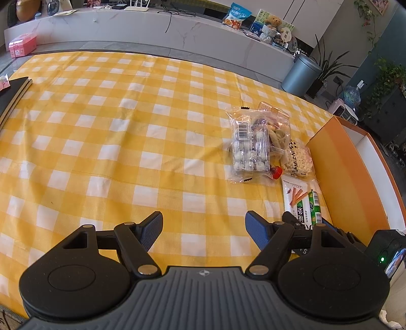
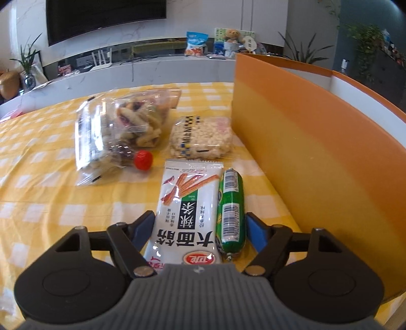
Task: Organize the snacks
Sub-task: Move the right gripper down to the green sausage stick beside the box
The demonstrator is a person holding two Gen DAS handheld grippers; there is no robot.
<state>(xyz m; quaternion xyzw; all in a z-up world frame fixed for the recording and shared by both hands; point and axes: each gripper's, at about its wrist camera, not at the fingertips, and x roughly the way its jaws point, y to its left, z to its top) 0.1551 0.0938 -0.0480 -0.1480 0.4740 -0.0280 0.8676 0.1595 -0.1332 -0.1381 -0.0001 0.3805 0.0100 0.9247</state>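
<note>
Several snacks lie on the yellow checked cloth beside an orange box (image 2: 312, 142). A white spicy-stick packet (image 2: 187, 210) and a green sausage (image 2: 230, 210) lie side by side between the fingers of my right gripper (image 2: 200, 228), which is open around them. Behind them lie a puffed-rice bar (image 2: 201, 135), a red sweet (image 2: 143, 159) and a clear bag of biscuits (image 2: 121, 132). My left gripper (image 1: 203, 232) is open and empty above the cloth, left of the snacks (image 1: 253, 147). The white packet (image 1: 298, 200) and orange box (image 1: 347, 162) show there too.
A black notebook (image 1: 12, 94) lies at the cloth's left edge. A grey bin (image 1: 300, 75) and potted plants stand beyond the table. A marble ledge (image 1: 152, 28) with a blue snack bag (image 1: 236, 16) and a teddy bear runs along the back.
</note>
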